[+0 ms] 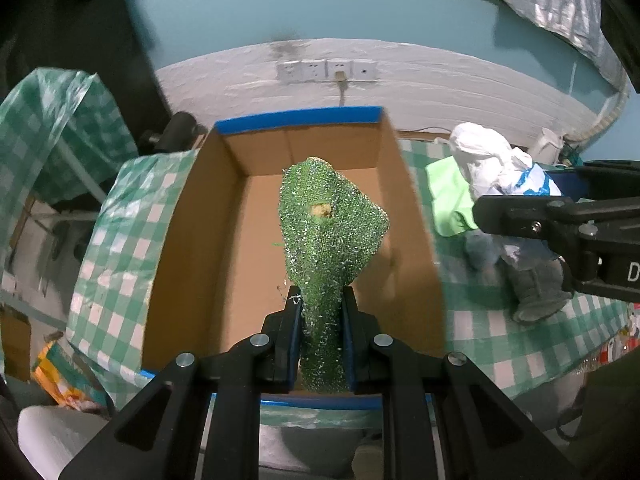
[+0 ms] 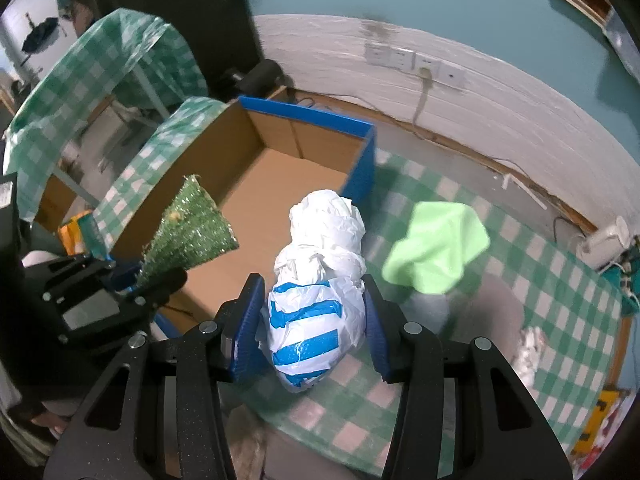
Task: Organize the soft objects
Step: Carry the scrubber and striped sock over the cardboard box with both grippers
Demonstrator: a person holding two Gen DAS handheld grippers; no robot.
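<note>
Pinching one green glittery scrubber [image 1: 326,240] between its fingers over one cardboard box [image 1: 192,216], the left gripper [image 1: 320,344] faces ahead while the right gripper's [image 2: 314,320] fingers clamp one white-and-blue plastic bag [image 2: 316,300], one lime cloth [image 2: 436,252] lying beyond them.

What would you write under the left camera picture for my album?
Left tongs pinch a sparkly green scrubber above an empty cardboard box on a checked cloth.

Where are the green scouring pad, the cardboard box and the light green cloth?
green scouring pad [image 1: 332,216]: left wrist view, its middle.
cardboard box [image 1: 296,119]: left wrist view, far blue rim.
light green cloth [image 2: 436,246]: right wrist view, its centre.
</note>
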